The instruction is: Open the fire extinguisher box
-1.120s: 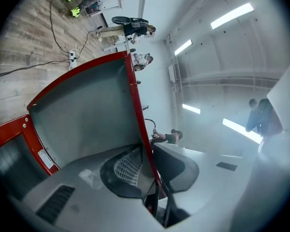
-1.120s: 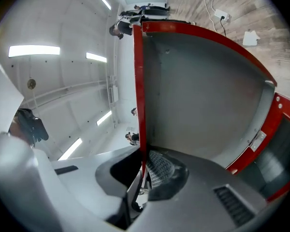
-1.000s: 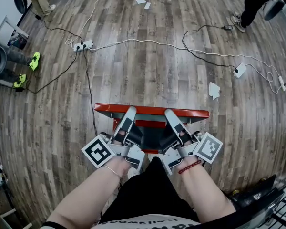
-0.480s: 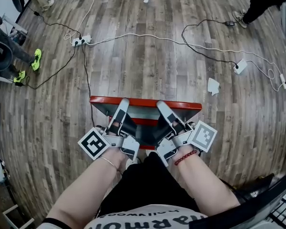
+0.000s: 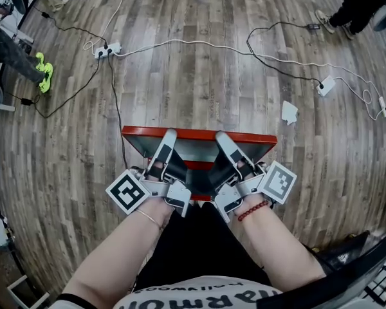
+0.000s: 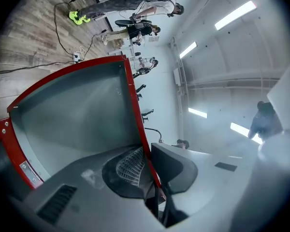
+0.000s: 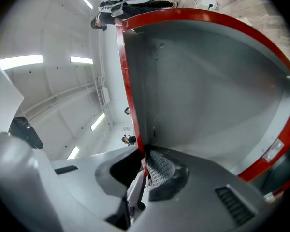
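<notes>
The fire extinguisher box (image 5: 198, 166) stands on the wooden floor just in front of my knees. Its red-framed lid (image 5: 199, 134) is lifted, and from the head view I see the free edge from above. My left gripper (image 5: 168, 138) is shut on that edge left of centre. My right gripper (image 5: 222, 139) is shut on it right of centre. In the left gripper view the red rim (image 6: 135, 105) runs down between the jaws of the left gripper (image 6: 147, 161), with the lid's grey face (image 6: 77, 115) to the left. In the right gripper view the right gripper (image 7: 144, 163) pinches the rim (image 7: 128, 91) the same way.
Cables cross the floor beyond the box, with a power strip (image 5: 109, 48) at the far left and a white adapter (image 5: 325, 85) at the right. A paper scrap (image 5: 289, 112) lies to the right. A person's feet (image 5: 328, 19) are at the top right, neon green shoes (image 5: 45, 69) at the left.
Both grippers keep their hold on the lid's edge. The edge and grippers sit a little higher in the head view than a second ago; the view itself has also shifted.
</notes>
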Available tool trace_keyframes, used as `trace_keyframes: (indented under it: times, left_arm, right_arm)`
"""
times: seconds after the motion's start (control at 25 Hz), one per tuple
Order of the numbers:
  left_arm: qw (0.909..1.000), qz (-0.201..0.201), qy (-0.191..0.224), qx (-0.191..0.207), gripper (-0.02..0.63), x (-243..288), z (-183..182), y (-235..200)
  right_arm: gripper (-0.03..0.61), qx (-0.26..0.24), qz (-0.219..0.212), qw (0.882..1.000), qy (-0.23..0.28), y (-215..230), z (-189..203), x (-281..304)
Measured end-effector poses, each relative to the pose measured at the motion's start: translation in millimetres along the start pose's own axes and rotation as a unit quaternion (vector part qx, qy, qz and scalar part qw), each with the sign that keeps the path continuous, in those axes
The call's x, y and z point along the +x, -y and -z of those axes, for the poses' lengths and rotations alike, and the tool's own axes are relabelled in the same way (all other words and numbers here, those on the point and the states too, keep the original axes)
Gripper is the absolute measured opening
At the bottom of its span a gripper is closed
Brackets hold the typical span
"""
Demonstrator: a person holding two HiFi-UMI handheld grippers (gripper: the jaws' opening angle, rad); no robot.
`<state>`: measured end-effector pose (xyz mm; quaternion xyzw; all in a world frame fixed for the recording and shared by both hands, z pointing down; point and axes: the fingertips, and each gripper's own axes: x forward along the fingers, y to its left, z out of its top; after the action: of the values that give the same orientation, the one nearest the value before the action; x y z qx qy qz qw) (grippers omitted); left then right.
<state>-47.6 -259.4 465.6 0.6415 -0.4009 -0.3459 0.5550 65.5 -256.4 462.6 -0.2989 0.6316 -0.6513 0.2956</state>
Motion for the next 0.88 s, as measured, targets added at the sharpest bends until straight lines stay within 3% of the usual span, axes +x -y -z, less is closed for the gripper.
trace_keyframes:
  times: [0.4,0.88]
  left_arm:
    - [0.9999,-0.003,-0.006,-0.008,0.041,34.1,-17.5,-11.4]
    - [0.9998,0.004,0.013,-0.016,0.043,37.5,-14.8,-24.1]
  right_arm:
    - [0.032,0.02,0.019,0.999,0.016,8.5,-24.0,29.6]
    - [0.032,0.03,0.019,0.999,0.034,23.7,-29.0,28.9]
